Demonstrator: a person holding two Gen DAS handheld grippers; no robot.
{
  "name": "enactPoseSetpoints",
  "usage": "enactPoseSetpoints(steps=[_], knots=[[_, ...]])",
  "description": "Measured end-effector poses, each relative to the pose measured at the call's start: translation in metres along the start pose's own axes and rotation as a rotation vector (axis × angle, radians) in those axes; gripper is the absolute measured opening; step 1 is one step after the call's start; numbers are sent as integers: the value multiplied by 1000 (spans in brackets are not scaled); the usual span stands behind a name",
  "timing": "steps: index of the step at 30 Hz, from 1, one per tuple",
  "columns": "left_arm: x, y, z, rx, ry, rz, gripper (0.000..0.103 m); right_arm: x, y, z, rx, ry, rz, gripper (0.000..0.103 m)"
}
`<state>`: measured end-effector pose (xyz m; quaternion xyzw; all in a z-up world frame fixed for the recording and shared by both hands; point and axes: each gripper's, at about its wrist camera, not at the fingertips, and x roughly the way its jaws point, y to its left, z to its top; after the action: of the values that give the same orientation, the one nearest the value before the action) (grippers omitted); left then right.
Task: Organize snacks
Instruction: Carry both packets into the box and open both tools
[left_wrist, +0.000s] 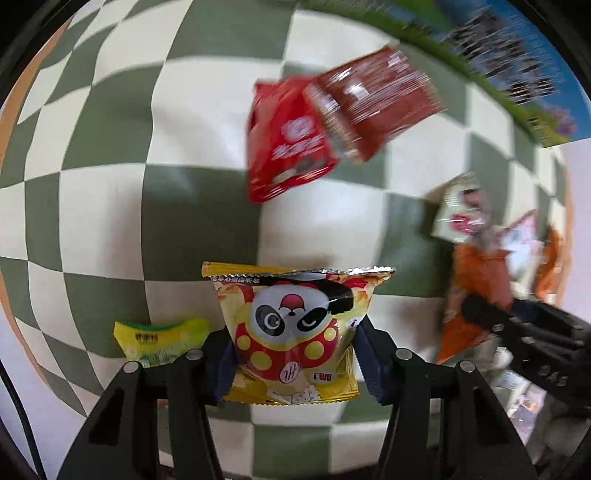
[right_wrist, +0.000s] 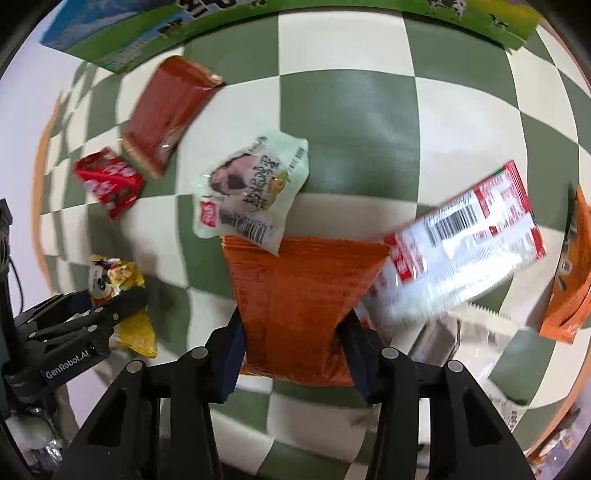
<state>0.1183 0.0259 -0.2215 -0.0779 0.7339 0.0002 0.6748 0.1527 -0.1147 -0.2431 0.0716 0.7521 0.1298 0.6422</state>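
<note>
In the left wrist view my left gripper (left_wrist: 293, 354) is shut on a yellow snack bag with a panda face (left_wrist: 295, 332), held above the green and cream checked cloth (left_wrist: 110, 147). My right gripper (right_wrist: 293, 339) is shut on an orange snack bag (right_wrist: 299, 306) in the right wrist view. From each wrist the other gripper shows too: the right gripper (left_wrist: 476, 314) with its orange bag (left_wrist: 476, 295), and the left gripper (right_wrist: 122, 306) with the panda bag (right_wrist: 118, 291).
On the cloth lie a red packet (left_wrist: 291, 144), a brown-red packet (left_wrist: 373, 103), a small yellow-green packet (left_wrist: 159, 339), a pale green packet (right_wrist: 251, 192), a red and white wrapper (right_wrist: 469, 236) and another orange bag (right_wrist: 569, 280). A green and blue carton (right_wrist: 122, 40) borders the far edge.
</note>
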Motion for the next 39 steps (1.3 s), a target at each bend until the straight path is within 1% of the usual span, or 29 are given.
enactPoseSetpoints(steps=[2, 6, 8, 9, 10, 11, 12, 14, 16, 17, 20, 22, 23, 24, 25, 28, 31, 35, 36, 37, 39], knots=[[-24, -14, 0, 14, -30, -28, 53, -10, 0, -4, -3, -4, 31, 49], [-85, -39, 11, 46, -121, -102, 53, -56, 3, -8, -17, -55, 98, 48], [-114, -46, 24, 68, -173, -128, 53, -79, 5, -3, -28, -85, 124, 48], [-115, -32, 35, 76, -191, -141, 53, -91, 4, -1, -30, -106, 134, 48], [-129, -31, 43, 92, -211, -155, 53, -103, 3, 3, -29, -123, 151, 48], [-145, -39, 51, 108, -236, -168, 53, -116, 0, 5, -29, -141, 167, 48], [-157, -24, 62, 115, -251, -177, 53, -134, -2, 9, -26, -173, 184, 48], [-184, -30, 78, 149, -296, -182, 53, -165, -1, 19, -21, -229, 212, 48], [-196, -38, 99, 167, -326, -173, 53, -203, -7, 32, -20, -309, 233, 48], [-203, -45, 115, 186, -337, -163, 53, -223, -12, 40, -29, -351, 229, 48], [-200, -61, 149, 210, -342, -135, 53, -260, -14, 72, -47, -454, 185, 48], [-189, -68, 178, 220, -316, -93, 53, -277, -17, 103, -54, -511, 127, 48], [-181, -70, 191, 227, -295, -71, 53, -281, -19, 117, -55, -524, 104, 48], [-172, -71, 200, 229, -280, -46, 53, -282, -22, 137, -57, -537, 66, 48], [-159, -72, 215, 232, -248, 10, 53, -282, -24, 150, -54, -544, 37, 48], [-128, -68, 245, 224, -178, 61, 53, -267, -36, 194, -25, -526, -7, 48], [-104, -64, 263, 229, -136, 105, 53, -250, -46, 228, -10, -496, -50, 48], [-79, -60, 278, 230, -81, 146, 53, -230, -55, 258, -3, -456, -82, 48], [-77, -59, 279, 231, -77, 157, 55, -225, -57, 264, -1, -450, -85, 48], [-72, -59, 281, 235, -72, 174, 55, -220, -59, 270, 1, -446, -90, 48], [-65, -56, 283, 227, -64, 186, 55, -212, -62, 279, 1, -439, -96, 49]])
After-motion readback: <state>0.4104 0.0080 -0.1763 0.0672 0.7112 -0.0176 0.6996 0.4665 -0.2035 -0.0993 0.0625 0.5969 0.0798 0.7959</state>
